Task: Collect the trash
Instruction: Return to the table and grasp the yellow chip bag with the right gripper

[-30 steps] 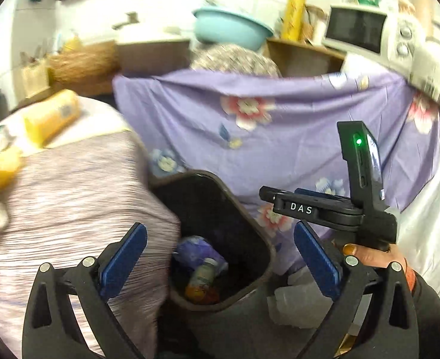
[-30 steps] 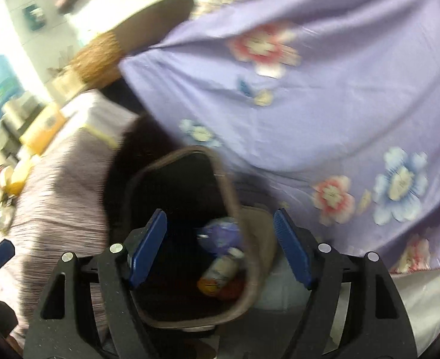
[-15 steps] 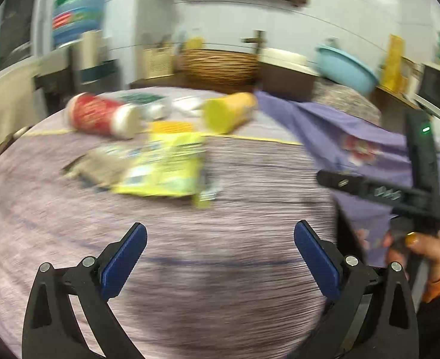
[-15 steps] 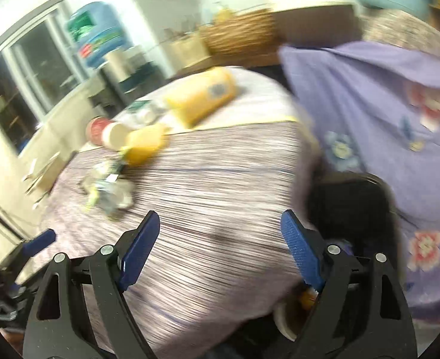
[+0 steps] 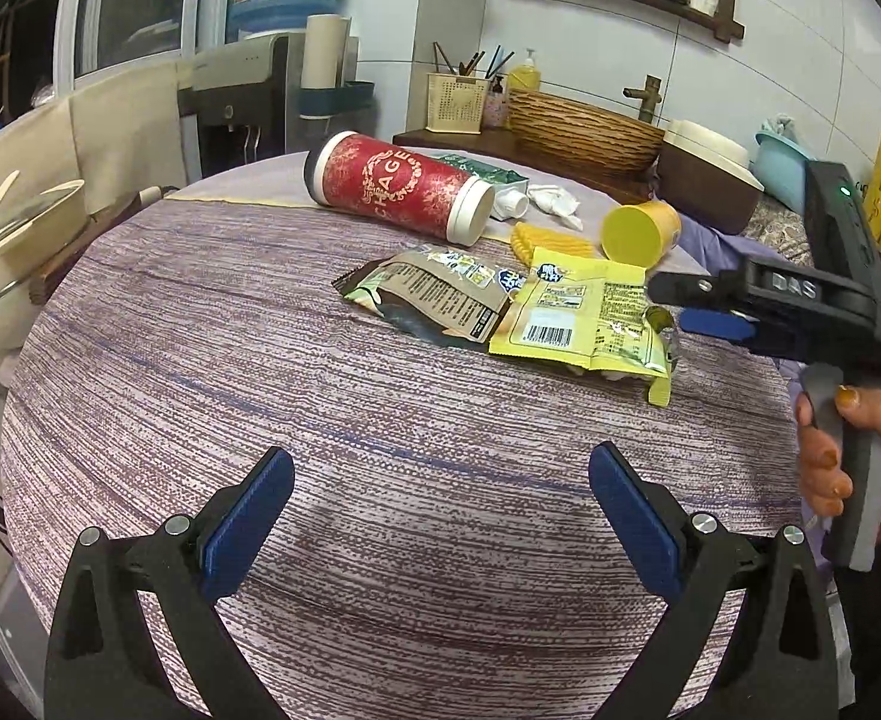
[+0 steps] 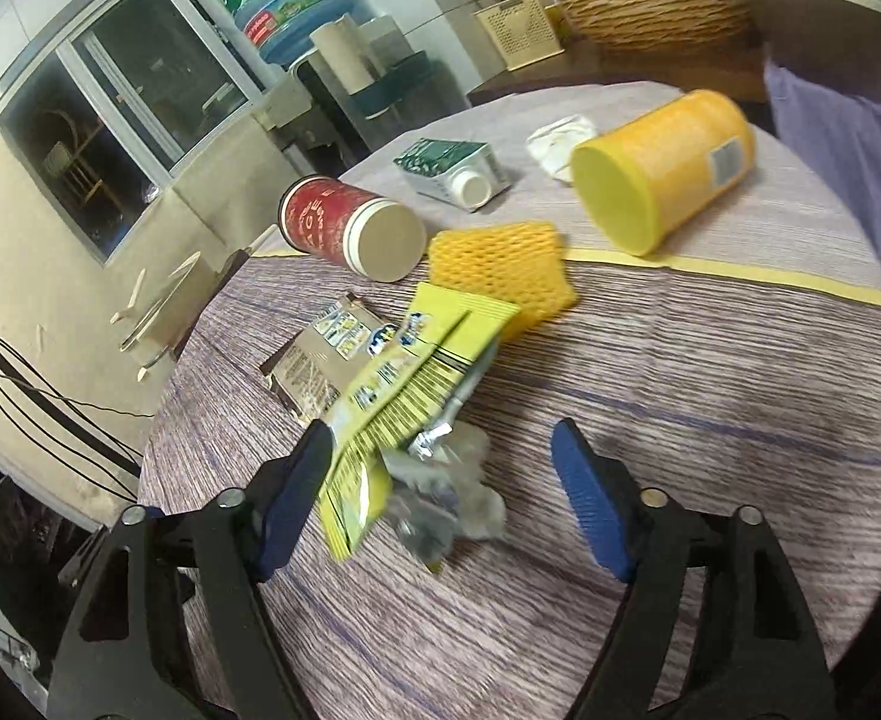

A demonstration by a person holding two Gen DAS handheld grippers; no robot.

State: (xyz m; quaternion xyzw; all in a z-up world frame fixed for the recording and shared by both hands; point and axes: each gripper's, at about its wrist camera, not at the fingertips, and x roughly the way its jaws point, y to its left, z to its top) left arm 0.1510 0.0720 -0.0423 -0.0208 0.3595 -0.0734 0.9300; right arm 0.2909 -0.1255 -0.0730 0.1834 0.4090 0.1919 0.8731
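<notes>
my left gripper (image 5: 440,510): jaws wide, holding nothing
my right gripper (image 6: 446,492): jaws apart, straddling the yellow wrapper (image 6: 404,396)
red canister (image 5: 398,195): on its side, lidded
yellow tub (image 6: 662,174): tipped over, closed
table (image 5: 260,360): trash lies here

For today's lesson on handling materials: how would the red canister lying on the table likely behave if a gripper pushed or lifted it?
The red canister lies on its side on the cloth, so a sideways push would probably roll it. Its round, smooth-looking wall suggests it stays stiff but may slip between pads. Weight cannot be judged.
</notes>
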